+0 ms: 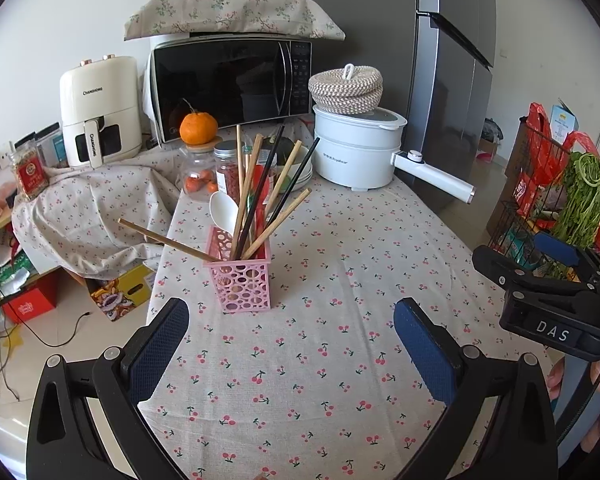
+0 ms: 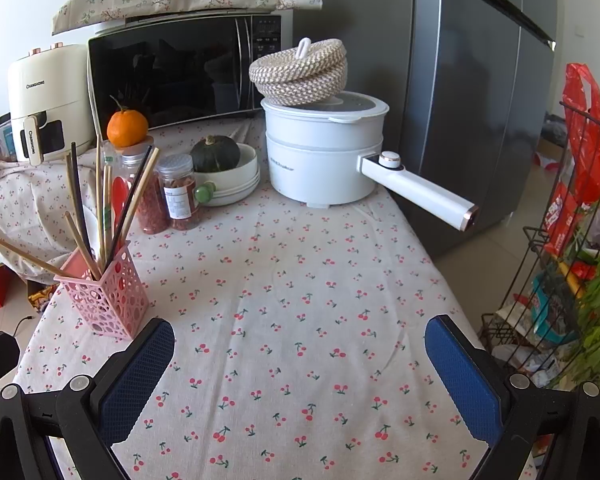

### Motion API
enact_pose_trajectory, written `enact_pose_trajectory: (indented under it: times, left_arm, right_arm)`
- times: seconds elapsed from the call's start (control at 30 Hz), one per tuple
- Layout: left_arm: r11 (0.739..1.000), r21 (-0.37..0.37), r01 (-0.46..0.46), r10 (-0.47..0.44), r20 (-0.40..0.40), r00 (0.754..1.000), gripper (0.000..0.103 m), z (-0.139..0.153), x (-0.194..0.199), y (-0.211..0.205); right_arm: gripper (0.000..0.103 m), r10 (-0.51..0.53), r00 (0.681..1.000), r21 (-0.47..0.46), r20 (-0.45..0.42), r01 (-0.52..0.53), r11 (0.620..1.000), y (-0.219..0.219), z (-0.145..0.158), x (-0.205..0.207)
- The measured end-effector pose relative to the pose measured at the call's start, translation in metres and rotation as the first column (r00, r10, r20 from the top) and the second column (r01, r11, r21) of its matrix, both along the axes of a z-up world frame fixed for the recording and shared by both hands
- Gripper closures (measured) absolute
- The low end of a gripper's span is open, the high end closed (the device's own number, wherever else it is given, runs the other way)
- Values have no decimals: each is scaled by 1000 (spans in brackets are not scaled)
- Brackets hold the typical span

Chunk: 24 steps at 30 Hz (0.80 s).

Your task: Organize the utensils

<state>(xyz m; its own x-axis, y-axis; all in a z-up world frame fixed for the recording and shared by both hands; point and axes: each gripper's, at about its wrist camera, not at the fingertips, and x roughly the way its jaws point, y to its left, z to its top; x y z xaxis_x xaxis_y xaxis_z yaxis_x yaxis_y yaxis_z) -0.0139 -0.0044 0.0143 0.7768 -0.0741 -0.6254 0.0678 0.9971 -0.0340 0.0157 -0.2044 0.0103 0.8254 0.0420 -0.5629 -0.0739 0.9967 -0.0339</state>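
While jars (image 2: 178, 192) crowd behind, chopsticks (image 1: 260, 204) fill pink holder (image 1: 242, 280), perhaps a spoon.

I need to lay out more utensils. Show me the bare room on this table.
Most of the tablecloth is bare: the wide stretch between the pink utensil basket on the left and the table's right edge, in front of the white pot. The back is crowded with jars, a bowl and the pot.

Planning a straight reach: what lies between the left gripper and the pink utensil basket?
Only bare cherry-print tablecloth lies between the left gripper and the pink utensil basket, as the left wrist view shows; its open fingers hold nothing.
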Motion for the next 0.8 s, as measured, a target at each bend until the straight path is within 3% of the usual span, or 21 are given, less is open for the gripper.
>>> enact_pose_trajectory:
  times: [0.8]
  left_arm:
    - [1000, 20, -3, 3, -8, 1000, 0, -2, -2, -5]
  right_arm:
    - [0, 2, 1000, 5, -12, -2, 1000, 0, -6, 0]
